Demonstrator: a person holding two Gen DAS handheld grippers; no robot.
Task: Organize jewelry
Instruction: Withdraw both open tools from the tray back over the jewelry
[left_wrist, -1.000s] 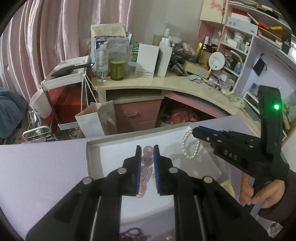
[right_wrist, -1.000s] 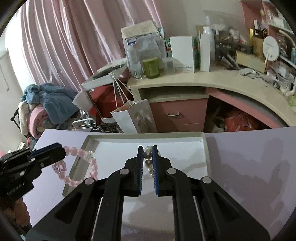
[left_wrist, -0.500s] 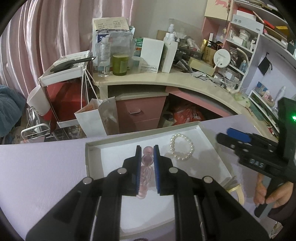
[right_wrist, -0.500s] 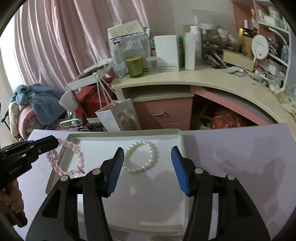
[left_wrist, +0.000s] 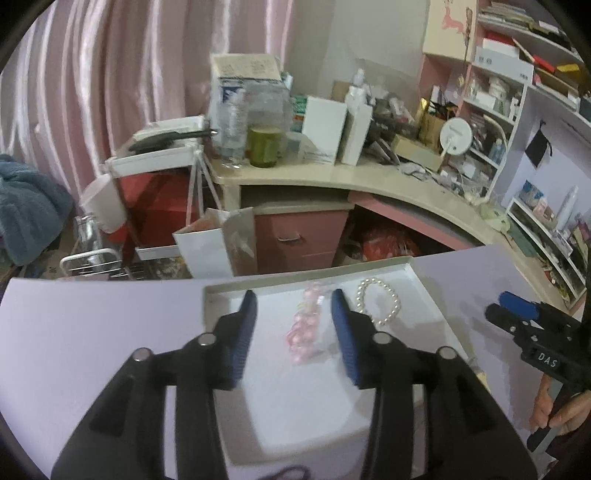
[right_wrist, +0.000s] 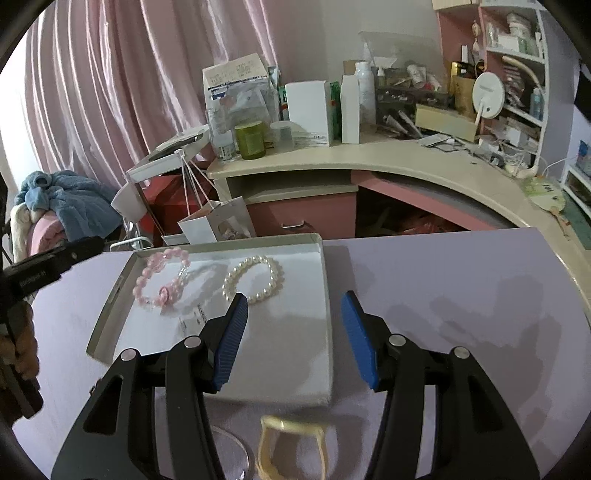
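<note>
Left hand-held gripper: its jaws are standing wide apart and holding nothing. It is hovering over the white tray, and the pink bead bracelet is showing in the gap between the blue pads, blurred in this view.

Right hand-held gripper: its jaws are likewise spread and empty, hanging over the near right part of the tray.

Jewelry: in the right wrist view the pink bead bracelet is lying flat in the far left part of the tray, and the pearl bracelet is lying just beside it to the right, apart from it. Both are resting on the white tray floor.

Tray: it is sitting on the lilac surface.

Other items: a yellowish bangle and a clear ring-shaped piece are lying on the surface at the near edge of the tray, outside it, both blurred.
</note>
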